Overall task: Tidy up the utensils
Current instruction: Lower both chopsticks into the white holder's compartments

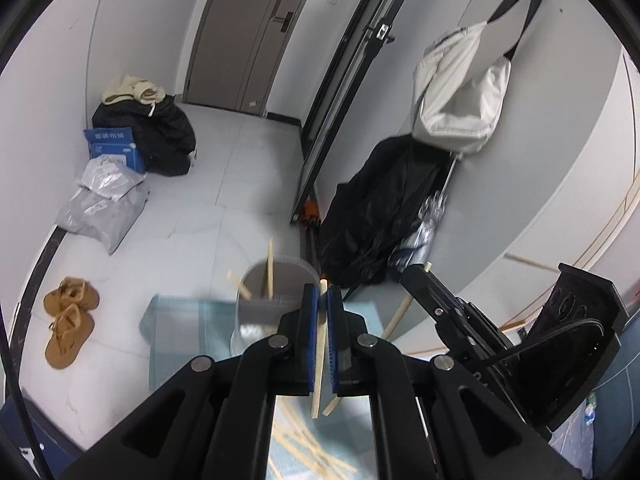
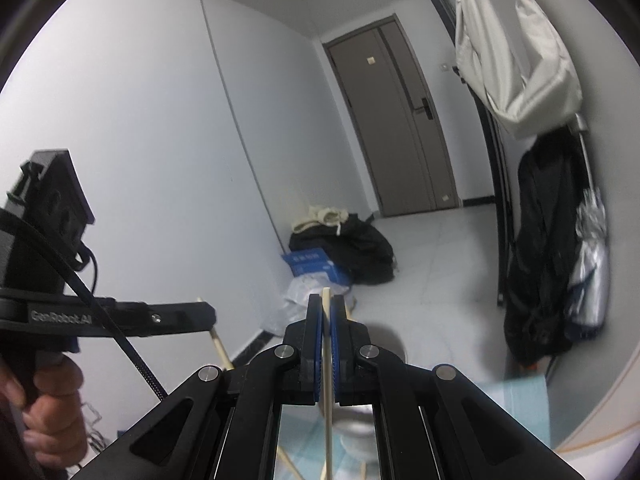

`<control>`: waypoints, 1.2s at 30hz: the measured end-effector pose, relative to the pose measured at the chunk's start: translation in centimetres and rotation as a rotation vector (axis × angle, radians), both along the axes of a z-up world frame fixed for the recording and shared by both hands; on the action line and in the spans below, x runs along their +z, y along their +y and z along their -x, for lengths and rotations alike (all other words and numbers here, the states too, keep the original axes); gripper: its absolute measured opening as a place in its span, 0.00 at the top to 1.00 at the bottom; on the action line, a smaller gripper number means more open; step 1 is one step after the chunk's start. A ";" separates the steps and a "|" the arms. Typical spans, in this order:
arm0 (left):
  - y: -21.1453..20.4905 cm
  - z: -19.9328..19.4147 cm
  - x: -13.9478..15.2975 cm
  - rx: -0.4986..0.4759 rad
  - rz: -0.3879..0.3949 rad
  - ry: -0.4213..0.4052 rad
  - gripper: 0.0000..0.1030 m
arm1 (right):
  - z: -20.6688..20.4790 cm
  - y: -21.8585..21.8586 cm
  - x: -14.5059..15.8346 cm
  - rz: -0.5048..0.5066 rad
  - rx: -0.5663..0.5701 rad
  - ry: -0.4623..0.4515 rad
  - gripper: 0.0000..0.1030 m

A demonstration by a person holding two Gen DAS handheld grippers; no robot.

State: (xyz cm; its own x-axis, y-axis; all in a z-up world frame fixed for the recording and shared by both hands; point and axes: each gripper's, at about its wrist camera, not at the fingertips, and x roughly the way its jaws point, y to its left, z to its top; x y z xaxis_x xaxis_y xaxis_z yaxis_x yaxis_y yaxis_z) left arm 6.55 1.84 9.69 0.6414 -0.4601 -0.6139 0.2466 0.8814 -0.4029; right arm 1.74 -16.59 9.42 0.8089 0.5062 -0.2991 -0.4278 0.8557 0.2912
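1. Chopsticks are what we are sorting: thin, pale wooden sticks. At the far left of the left wrist view, brown slippers [image 1: 68, 322] lie on the floor, well apart from our work.
2. Right of them stands the grey translucent plastic holder cup [image 1: 276, 292] on a pale blue mat [image 1: 180, 320], with two pale sticks [image 1: 270, 268] already leaning inside it.
3. Next, our left gripper [image 1: 322, 340] has its blue pads pressed together on one pale wooden chopstick [image 1: 319, 364], gripped near its upper end, the rest hanging below the jaws. More loose pale sticks [image 1: 304, 444] lie scattered on the mat beneath.
4. Further right, our right gripper [image 2: 329, 344] pinches a second pale wooden chopstick [image 2: 328, 420] the same way, fingers closed tight on it, above and near the cup.
5. We judge these sticks light, stiff and smooth, so they may swivel or slip in a single pinch.
6. We would hold each nearer its middle and lower it tip first into the cup.
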 end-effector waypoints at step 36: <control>2.3 -11.2 -3.5 0.066 -0.042 -0.014 0.99 | -13.9 2.7 -2.5 0.109 0.040 -0.070 0.97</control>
